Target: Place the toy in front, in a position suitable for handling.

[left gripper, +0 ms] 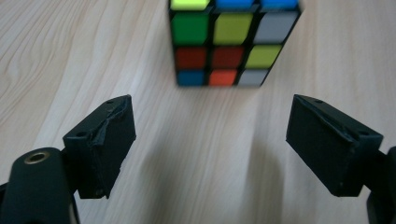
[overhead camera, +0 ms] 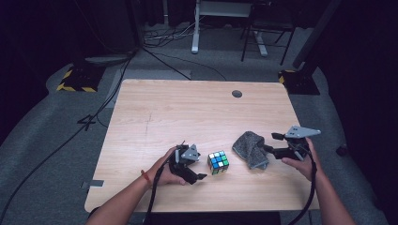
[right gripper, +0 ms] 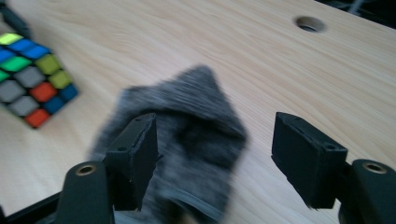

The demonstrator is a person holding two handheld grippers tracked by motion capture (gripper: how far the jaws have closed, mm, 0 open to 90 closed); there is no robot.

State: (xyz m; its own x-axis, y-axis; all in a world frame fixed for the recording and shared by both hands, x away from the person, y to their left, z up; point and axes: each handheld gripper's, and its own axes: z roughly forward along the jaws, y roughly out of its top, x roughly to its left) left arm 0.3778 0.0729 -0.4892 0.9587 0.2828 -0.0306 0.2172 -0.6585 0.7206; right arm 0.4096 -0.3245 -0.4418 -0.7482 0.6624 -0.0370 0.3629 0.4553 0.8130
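A scrambled puzzle cube sits on the wooden table near its front edge. My left gripper lies just left of it, pointing at it. In the left gripper view the cube stands a short way ahead of the open gripper, with bare table between the jaws. A crumpled grey cloth lies right of the cube. My right gripper is at the cloth's right edge. In the right gripper view that gripper is open; the blurred cloth lies below and behind its left jaw, with the cube at far left.
A round cable hole is set in the table's far side and appears as a hole in the right gripper view. Cables, stand bases and a chair frame stand on the grey floor beyond the table.
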